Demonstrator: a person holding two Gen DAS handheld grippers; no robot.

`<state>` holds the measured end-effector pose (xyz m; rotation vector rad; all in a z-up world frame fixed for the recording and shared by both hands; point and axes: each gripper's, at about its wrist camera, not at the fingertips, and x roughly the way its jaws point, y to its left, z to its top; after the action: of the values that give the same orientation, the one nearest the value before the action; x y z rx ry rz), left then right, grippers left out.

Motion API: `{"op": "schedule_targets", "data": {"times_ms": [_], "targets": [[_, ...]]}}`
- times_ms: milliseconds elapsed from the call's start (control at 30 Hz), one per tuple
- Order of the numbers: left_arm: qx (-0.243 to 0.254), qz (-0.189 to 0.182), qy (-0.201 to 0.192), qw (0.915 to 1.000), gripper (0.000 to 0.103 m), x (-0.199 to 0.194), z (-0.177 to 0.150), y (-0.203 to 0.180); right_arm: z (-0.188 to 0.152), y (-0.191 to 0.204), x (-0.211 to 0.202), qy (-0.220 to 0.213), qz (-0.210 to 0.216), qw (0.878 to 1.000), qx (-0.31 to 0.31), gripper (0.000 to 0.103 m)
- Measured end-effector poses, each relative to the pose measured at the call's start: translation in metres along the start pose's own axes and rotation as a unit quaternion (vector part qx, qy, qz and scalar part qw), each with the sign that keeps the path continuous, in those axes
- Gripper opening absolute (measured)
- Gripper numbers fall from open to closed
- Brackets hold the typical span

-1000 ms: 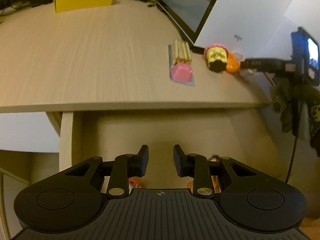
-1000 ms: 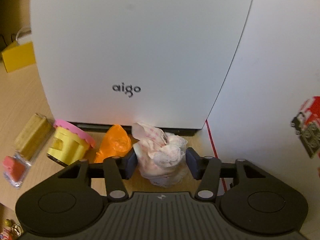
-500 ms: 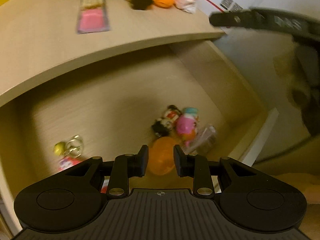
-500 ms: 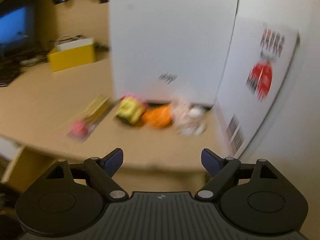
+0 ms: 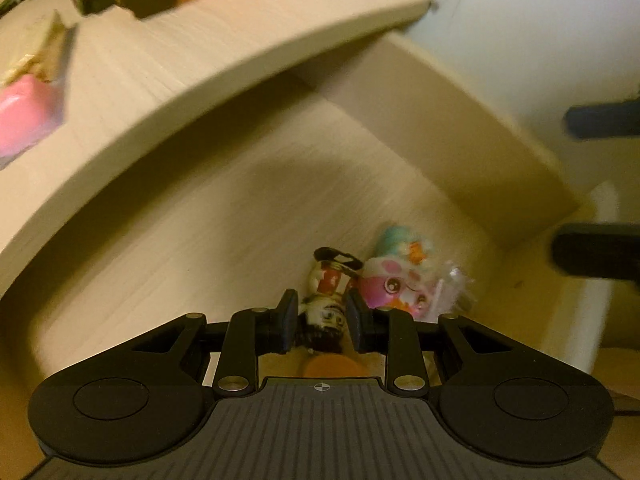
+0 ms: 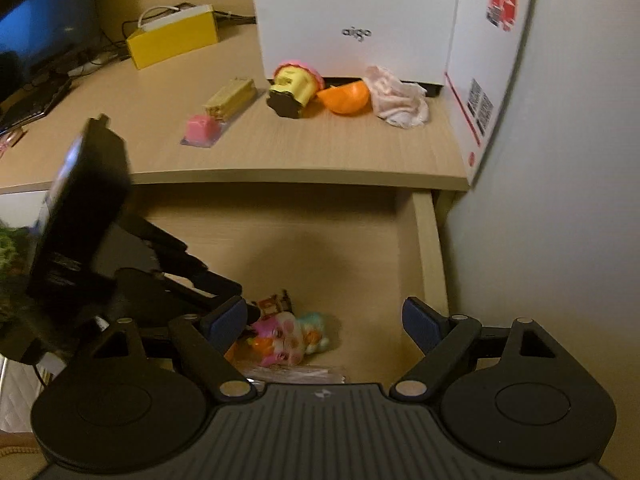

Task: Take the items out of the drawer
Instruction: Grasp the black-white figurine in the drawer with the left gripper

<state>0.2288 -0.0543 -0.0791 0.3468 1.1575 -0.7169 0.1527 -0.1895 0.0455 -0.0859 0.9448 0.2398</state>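
The drawer (image 6: 428, 248) stands pulled out under the desk edge. On its floor lie a small dark-haired figurine (image 5: 324, 312), a pink and teal plush toy (image 5: 396, 280) and an orange piece (image 5: 332, 366). My left gripper (image 5: 322, 320) is down inside the drawer. Its jaws are opening, the figurine's head sits between the pads, and I see no firm press on it. My right gripper (image 6: 324, 320) hangs wide open above the drawer with nothing in it. Below it lie the plush toy (image 6: 288, 336) and the figurine (image 6: 274, 302). The left gripper's body (image 6: 180, 276) fills the left of the right wrist view.
On the desk lie a yellow cup toy with a pink rim (image 6: 294, 88), an orange half shell (image 6: 346, 96), a pink-white cloth bundle (image 6: 400, 96) and a wafer pack (image 6: 218, 114). A white box (image 6: 352, 20) stands behind them, a yellow box (image 6: 172, 38) farther left. A wall runs along the right.
My left gripper swung down from the desk edge into the drawer and came around the figurine. My right gripper opened, left the cloth bundle on the desk and drew back over the drawer.
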Motion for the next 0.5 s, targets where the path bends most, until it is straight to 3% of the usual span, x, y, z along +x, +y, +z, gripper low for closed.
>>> {"op": "schedule_targets", "data": {"times_ms": [233, 367, 500], "targets": [[-0.004, -0.010, 0.022, 0.9997, 0.034, 0.019, 0.001, 0.005, -0.001, -0.012, 0.006, 0.013, -0.011, 1.000, 0.016, 0.086], [-0.068, -0.045, 0.042, 0.9957, 0.034, 0.015, 0.001, 0.026, 0.000, -0.018, 0.013, 0.025, -0.014, 0.999, 0.020, 0.086], [-0.135, -0.042, 0.007, 0.9899, 0.034, -0.013, -0.010, 0.051, 0.004, -0.024, 0.020, 0.038, -0.004, 0.998, 0.039, 0.086]]}}
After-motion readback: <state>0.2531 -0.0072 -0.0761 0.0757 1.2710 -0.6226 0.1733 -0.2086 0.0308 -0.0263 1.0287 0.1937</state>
